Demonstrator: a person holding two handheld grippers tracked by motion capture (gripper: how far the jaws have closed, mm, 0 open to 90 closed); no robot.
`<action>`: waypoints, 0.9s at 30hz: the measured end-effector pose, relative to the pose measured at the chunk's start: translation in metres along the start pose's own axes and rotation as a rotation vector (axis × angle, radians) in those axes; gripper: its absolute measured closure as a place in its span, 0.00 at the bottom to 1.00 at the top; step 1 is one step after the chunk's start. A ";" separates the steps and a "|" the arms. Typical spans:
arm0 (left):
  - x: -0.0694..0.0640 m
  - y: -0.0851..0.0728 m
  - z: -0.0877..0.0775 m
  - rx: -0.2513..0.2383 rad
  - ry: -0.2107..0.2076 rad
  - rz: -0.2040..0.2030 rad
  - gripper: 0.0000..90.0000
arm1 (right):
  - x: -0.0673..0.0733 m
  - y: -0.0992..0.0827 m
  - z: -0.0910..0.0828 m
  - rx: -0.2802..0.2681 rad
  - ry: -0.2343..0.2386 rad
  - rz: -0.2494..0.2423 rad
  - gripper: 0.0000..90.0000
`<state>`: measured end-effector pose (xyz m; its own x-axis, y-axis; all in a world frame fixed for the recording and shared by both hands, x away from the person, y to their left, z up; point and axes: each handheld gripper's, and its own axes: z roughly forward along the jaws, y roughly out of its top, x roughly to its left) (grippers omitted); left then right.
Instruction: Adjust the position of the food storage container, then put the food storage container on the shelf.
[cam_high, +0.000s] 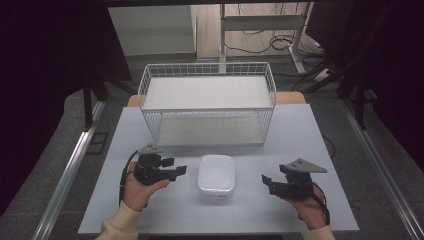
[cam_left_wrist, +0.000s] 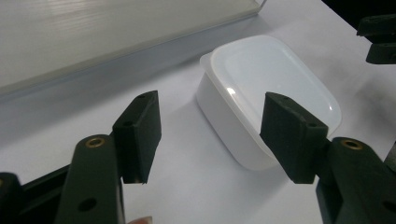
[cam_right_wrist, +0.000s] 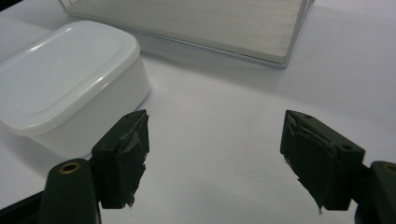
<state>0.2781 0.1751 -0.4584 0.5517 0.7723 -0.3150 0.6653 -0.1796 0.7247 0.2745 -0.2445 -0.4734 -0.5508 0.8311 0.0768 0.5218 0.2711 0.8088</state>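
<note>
White lidded container (cam_high: 216, 175) at the middle of the grey tabletop (cam_high: 165, 215), lid on, just in front of the white wire basket (cam_high: 207, 102). Left tongs (cam_high: 174, 167) just left of the container, jaws spread apart, gripping nothing, pointed toward it. Right tongs (cam_high: 266, 182) to the right of the container, a little farther off, jaws likewise apart and empty. Both held above the tabletop by hands.

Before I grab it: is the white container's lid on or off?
On. The white container has its lid seated flat over the rim in both gripper views.
</note>
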 end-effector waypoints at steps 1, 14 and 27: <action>0.001 0.000 0.000 -0.001 -0.006 -0.009 0.41 | 0.001 0.001 0.000 -0.001 0.012 0.002 0.26; 0.003 0.008 0.002 0.006 -0.039 -0.033 0.38 | 0.011 0.028 -0.003 0.001 0.126 0.111 0.29; 0.011 0.011 0.020 0.046 -0.096 -0.097 0.36 | 0.032 0.046 0.037 0.053 0.263 0.176 0.32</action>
<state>0.3012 0.1691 -0.4663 0.5275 0.7261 -0.4412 0.7391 -0.1361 0.6597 0.3048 -0.1875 -0.4553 -0.5952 0.7152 0.3665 0.6536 0.1655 0.7385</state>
